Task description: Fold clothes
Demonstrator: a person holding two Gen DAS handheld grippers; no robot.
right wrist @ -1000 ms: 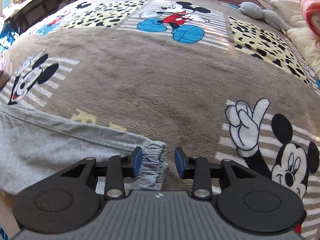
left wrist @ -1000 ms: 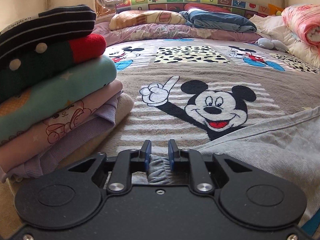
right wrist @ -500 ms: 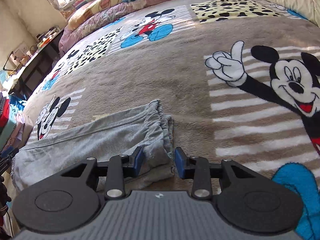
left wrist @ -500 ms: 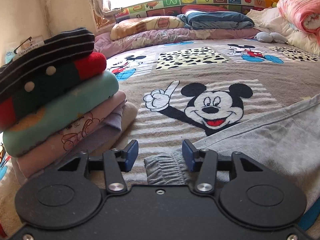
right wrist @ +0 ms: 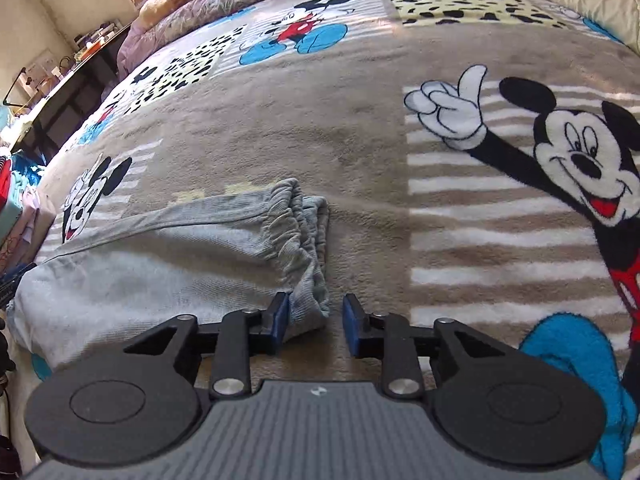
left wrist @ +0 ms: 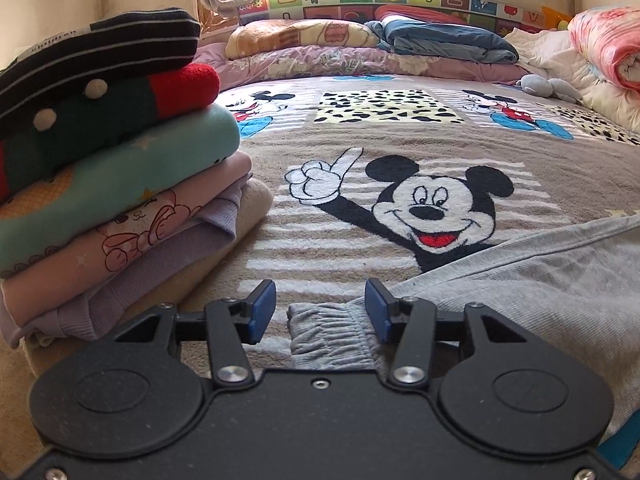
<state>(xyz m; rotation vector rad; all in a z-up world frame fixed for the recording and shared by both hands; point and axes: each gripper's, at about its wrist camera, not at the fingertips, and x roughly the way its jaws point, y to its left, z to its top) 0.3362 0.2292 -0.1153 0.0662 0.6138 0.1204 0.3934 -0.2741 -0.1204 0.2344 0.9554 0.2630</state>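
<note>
Grey sweatpants [left wrist: 520,280] lie flat on the Mickey Mouse blanket [left wrist: 380,148]. My left gripper [left wrist: 320,312] is open, its blue pads either side of one elastic end [left wrist: 332,332] of the pants, not gripping. In the right wrist view the pants [right wrist: 160,264] lie at lower left with the other gathered end [right wrist: 304,236] facing my right gripper [right wrist: 314,318], which is open just in front of that end's near corner.
A stack of folded clothes [left wrist: 112,176] stands at the left, close to my left gripper. Pillows and folded quilts [left wrist: 360,44] line the far end of the bed. A dark desk [right wrist: 68,92] stands off the bed's left side.
My left gripper has opened and let go of the elastic end, which now lies on the blanket. My right gripper has pulled back from the other end, staying open.
</note>
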